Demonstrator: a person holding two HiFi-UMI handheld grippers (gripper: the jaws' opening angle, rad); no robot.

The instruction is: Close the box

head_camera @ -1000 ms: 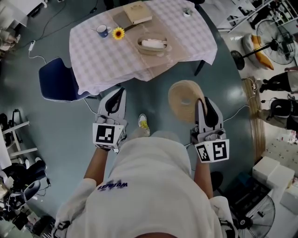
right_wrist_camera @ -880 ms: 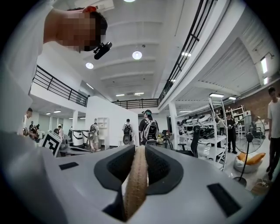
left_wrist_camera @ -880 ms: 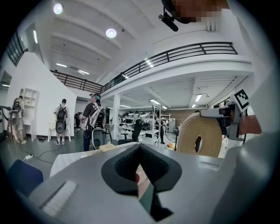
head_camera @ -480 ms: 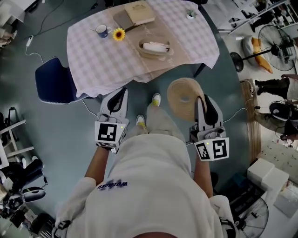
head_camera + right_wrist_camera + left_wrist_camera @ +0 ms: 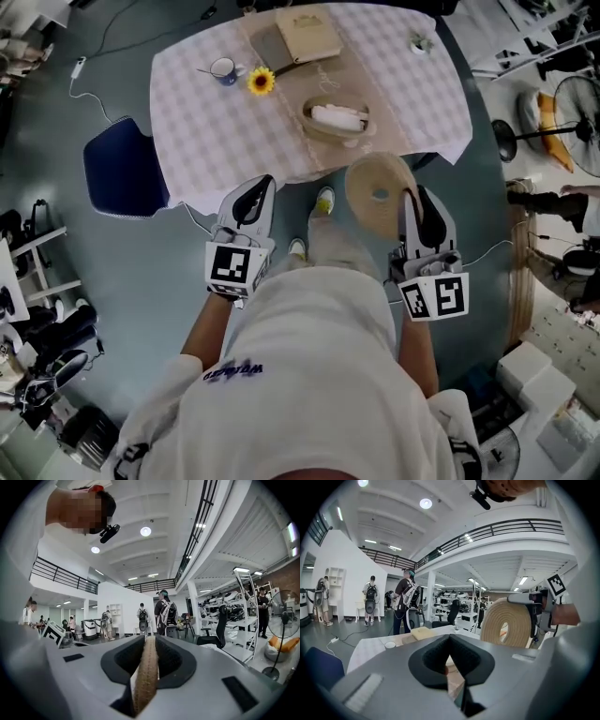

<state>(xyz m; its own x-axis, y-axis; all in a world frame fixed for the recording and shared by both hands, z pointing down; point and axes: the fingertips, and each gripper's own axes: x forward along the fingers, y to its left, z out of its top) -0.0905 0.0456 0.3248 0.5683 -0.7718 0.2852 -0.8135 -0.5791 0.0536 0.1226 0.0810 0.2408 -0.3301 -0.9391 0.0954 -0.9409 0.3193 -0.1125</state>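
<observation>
A round woven box with white contents stands open on the checked table. Its round woven lid hangs upright over the floor just short of the table's near edge, with my right gripper shut on its rim. In the right gripper view the lid shows edge-on between the jaws. The left gripper view shows the same lid off to the right. My left gripper is shut with nothing in it, near the table's front edge, left of the lid.
A book, a blue-rimmed cup, a sunflower and a small item lie on the table. A blue chair stands at its left side. Fans and shelves are at the right. People stand in the background.
The person has stepped forward, so the table is nearer and both grippers now reach its front edge. The lid stays held in the right gripper.
</observation>
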